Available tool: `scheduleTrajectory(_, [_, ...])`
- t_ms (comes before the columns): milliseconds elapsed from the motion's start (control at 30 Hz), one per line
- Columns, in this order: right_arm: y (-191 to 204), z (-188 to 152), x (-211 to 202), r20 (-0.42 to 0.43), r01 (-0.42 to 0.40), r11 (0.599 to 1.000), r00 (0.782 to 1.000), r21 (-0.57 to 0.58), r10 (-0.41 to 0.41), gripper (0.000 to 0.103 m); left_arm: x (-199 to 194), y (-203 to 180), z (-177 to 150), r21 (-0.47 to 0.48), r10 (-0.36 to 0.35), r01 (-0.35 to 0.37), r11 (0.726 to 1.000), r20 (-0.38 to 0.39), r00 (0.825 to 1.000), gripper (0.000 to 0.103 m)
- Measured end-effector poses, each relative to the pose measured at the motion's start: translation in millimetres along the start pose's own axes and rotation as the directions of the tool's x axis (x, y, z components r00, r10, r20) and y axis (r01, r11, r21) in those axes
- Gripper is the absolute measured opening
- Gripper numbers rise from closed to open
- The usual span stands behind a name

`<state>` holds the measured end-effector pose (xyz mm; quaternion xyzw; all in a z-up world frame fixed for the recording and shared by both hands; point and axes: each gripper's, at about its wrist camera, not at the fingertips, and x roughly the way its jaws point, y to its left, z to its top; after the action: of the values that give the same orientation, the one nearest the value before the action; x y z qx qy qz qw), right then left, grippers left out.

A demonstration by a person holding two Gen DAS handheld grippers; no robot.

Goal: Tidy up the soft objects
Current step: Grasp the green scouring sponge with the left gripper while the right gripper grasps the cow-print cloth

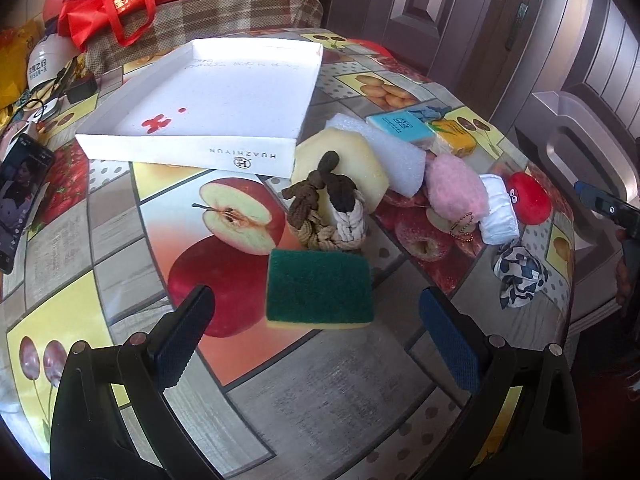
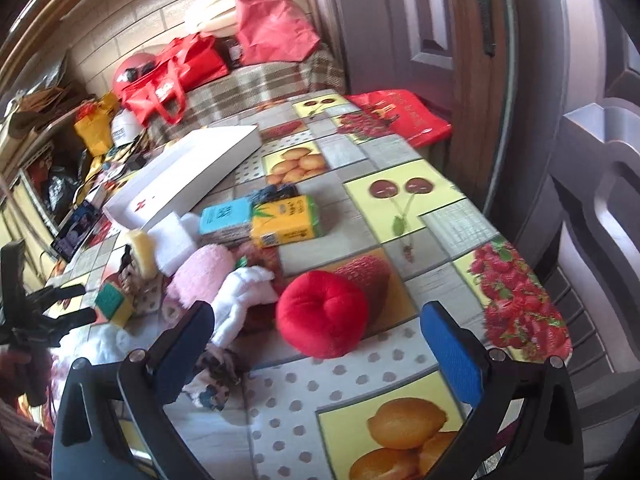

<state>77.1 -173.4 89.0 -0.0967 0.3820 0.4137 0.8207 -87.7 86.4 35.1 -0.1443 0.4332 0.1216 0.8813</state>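
Both grippers are wide open w/ nothing held. Your left gripper (image 1: 316, 320) frames the green sponge (image 1: 318, 290), low centre of the left view; your right gripper (image 2: 320, 328) frames the red plush (image 2: 322, 314), low centre of the right view. The rest of the soft stuff sits in a tight cluster mid-frame; the white box (image 1: 224, 92), upper centre of the left view, looks empty, prob. the place to put things.

Risks from here:
- The sponge touches the rope toy (image 1: 324, 208) just behind it. Push in too far and you'll shove the toy into the yellow foam (image 1: 348, 160).
- The red plush is round and squashy; an off-centre pinch could squirt it out toward the worktop (image 2: 400, 360) edge at right.
- The white cloth (image 2: 244, 292) lies just beside your left pad in the right view and could get caught in the close.
- The pink fluff (image 1: 456, 188) has a bead chain that may snag its neighbours.
- The box's near wall could catch anything carried in low.

Writing: box front reads "HUAZHIYUN", upside down, w/ a round logo. Blue pack (image 1: 400, 126) and yellow pack (image 2: 286, 220) have print too small to read. Phone (image 1: 20, 196) at left edge shows a video.
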Motion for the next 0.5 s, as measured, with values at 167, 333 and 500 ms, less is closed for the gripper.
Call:
scheduleTrajectory(167, [41, -14, 40, -0.164, -0.126, 0.986, 0.981, -0.113, 0.107, 0.103, 29, -6, 5, 0.009, 0.014, -0.013, 1.000, -0.070, 0.997, 0.103])
scheduleTrajectory(333, [67, -27, 67, -0.247, -0.185, 0.971, 0.958, -0.153, 0.144, 0.102, 38, -8, 10, 0.033, 0.045, -0.042, 0.999, -0.086, 0.995, 0.102])
scheduleTrajectory(500, [75, -36, 76, -0.274, -0.162, 0.973, 0.955, -0.164, 0.113, 0.097, 43, -9, 14, 0.031, 0.104, -0.101, 0.994, -0.093, 0.990, 0.102])
